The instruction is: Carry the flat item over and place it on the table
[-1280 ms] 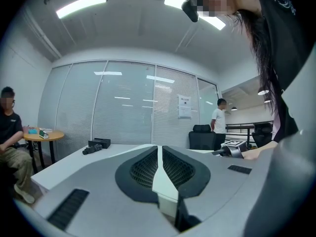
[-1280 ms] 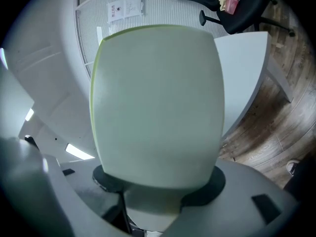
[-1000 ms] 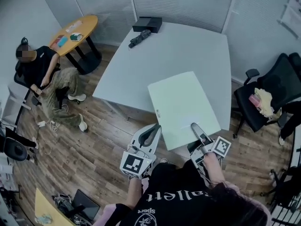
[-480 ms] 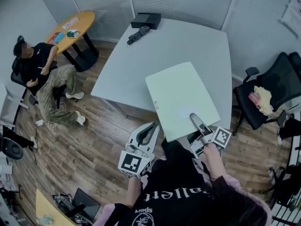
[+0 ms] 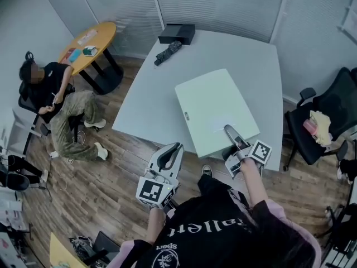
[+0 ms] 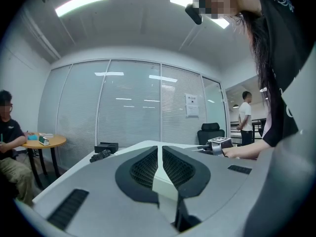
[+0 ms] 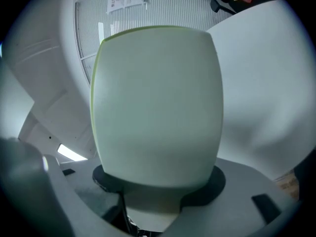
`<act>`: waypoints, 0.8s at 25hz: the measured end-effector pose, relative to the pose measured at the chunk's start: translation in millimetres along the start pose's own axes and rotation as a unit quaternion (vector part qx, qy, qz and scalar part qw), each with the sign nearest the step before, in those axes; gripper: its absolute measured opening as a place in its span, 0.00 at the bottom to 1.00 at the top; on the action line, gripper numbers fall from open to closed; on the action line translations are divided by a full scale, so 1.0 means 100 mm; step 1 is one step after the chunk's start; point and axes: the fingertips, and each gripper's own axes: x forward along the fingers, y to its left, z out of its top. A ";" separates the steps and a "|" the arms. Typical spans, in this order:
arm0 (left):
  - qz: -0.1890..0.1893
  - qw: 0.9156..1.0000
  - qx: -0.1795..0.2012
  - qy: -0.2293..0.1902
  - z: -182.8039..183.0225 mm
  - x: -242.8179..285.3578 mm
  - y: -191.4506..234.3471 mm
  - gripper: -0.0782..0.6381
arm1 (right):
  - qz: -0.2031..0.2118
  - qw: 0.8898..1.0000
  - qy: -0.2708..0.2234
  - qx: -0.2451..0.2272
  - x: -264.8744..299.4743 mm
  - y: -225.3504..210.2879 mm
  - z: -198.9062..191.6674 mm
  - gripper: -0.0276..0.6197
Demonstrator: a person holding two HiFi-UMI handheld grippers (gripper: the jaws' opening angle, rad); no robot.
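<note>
The flat item is a pale green board (image 5: 215, 108) with rounded corners. It lies over the near part of the white table (image 5: 223, 49), and its near corner overhangs the table's front edge. My right gripper (image 5: 227, 130) is shut on that near edge. In the right gripper view the board (image 7: 158, 98) fills the picture and runs down between the jaws of the right gripper (image 7: 158, 181). I cannot tell whether the board rests on the table or hovers. My left gripper (image 5: 170, 152) is shut and empty, off the table's near-left edge over the floor. The left gripper (image 6: 159, 157) points across the tabletop.
A folded black umbrella (image 5: 168, 52) and a black box (image 5: 177, 33) lie at the table's far end. A person (image 5: 56, 94) sits by a round wooden table (image 5: 92, 43) at the left. A black office chair (image 5: 329, 121) stands at the right.
My right gripper has carried the board forward, so more of it lies over the table and less hangs past the front edge. The left gripper stays shut and low.
</note>
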 end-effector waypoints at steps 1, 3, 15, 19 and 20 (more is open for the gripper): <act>0.002 1.000 0.003 0.001 0.03 0.09 0.08 0.17 | 0.000 1.000 -0.001 0.001 0.11 -0.01 0.08 0.49; 0.006 1.000 0.010 0.001 0.10 0.25 0.22 0.17 | -0.003 1.000 -0.001 0.001 0.32 -0.03 0.23 0.49; 0.043 0.999 0.018 0.023 0.17 0.90 0.80 0.17 | -0.013 1.000 0.025 0.005 1.33 -0.23 0.80 0.49; 0.041 0.999 0.012 0.034 0.13 1.00 0.84 0.17 | -0.019 0.999 0.034 0.022 1.59 -0.31 0.86 0.49; 0.042 0.998 0.011 0.037 0.13 1.02 0.85 0.17 | -0.020 0.999 0.036 0.024 1.65 -0.34 0.87 0.49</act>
